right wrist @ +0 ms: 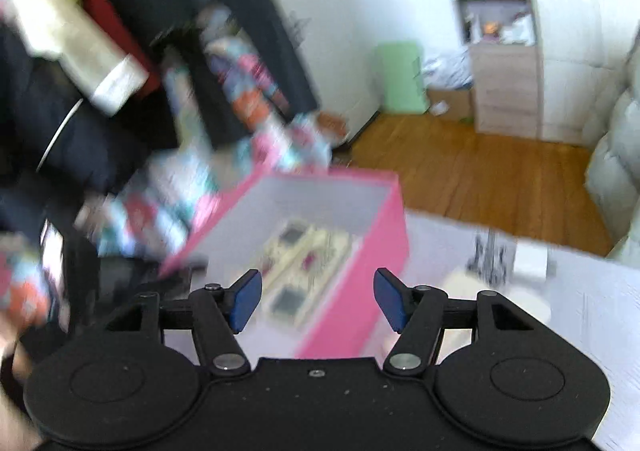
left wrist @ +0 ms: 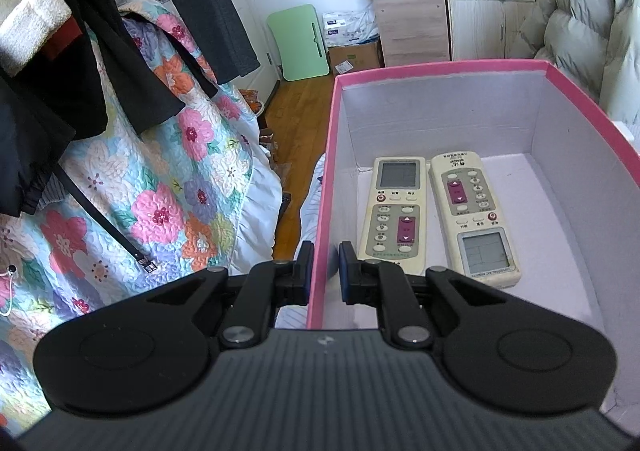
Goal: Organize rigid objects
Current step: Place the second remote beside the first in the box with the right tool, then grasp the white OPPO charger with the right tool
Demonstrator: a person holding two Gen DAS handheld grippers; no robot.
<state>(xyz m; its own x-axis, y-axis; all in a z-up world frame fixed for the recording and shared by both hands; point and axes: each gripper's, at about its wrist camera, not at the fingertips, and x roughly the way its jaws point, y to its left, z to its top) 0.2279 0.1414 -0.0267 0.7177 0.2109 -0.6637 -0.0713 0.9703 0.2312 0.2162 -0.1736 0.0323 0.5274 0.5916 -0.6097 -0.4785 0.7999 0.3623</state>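
Remotes [left wrist: 436, 217] in box [left wrist: 326, 187], beyond left gripper [left wrist: 325, 271].

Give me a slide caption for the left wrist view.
Left gripper clamps the pink box wall; two remotes lie inside.

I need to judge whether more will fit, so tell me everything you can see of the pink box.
The pink box is an open, lidless rectangular carton, looking like cardboard: bright pink outside and along the rim, pale lilac-white inside. It sits upright on a bed, beside a floral quilt. Two cream remote controls lie flat, side by side, on its floor, screens at opposite ends; bare floor shows to their right. The left gripper is clamped on its left wall near the corner. The right gripper is open above it, not touching.
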